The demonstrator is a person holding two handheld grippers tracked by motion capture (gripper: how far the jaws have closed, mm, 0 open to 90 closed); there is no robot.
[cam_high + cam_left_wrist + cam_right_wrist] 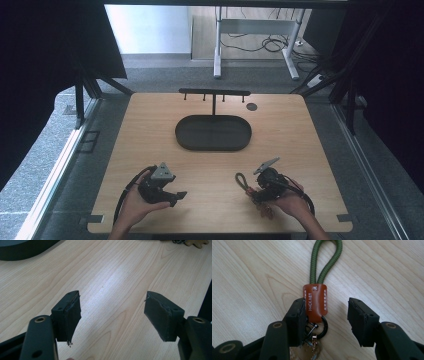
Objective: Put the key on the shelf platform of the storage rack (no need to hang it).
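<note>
A key ring lies flat on the wooden table near its front right. It has an olive-green cord loop (325, 262), a brown leather tab (315, 301) and a dark metal ring (323, 326) with keys. The cord loop (242, 180) also lies in the high view. My right gripper (326, 304) is open and straddles the tab: the left jaw touches the tab's edge and the right jaw stands apart from it. That right gripper (256, 192) sits low over the table. My left gripper (112, 312) is open with bare wood between its jaws, and this left gripper (176, 197) rests at the front left.
A black oval tray (213, 132) sits mid-table, with its rim (20, 250) in the left gripper view. Behind it stands a black T-shaped rack (214, 92) with small hooks. A small dark disc (251, 106) lies at the back right. The table's front edge runs just under both hands.
</note>
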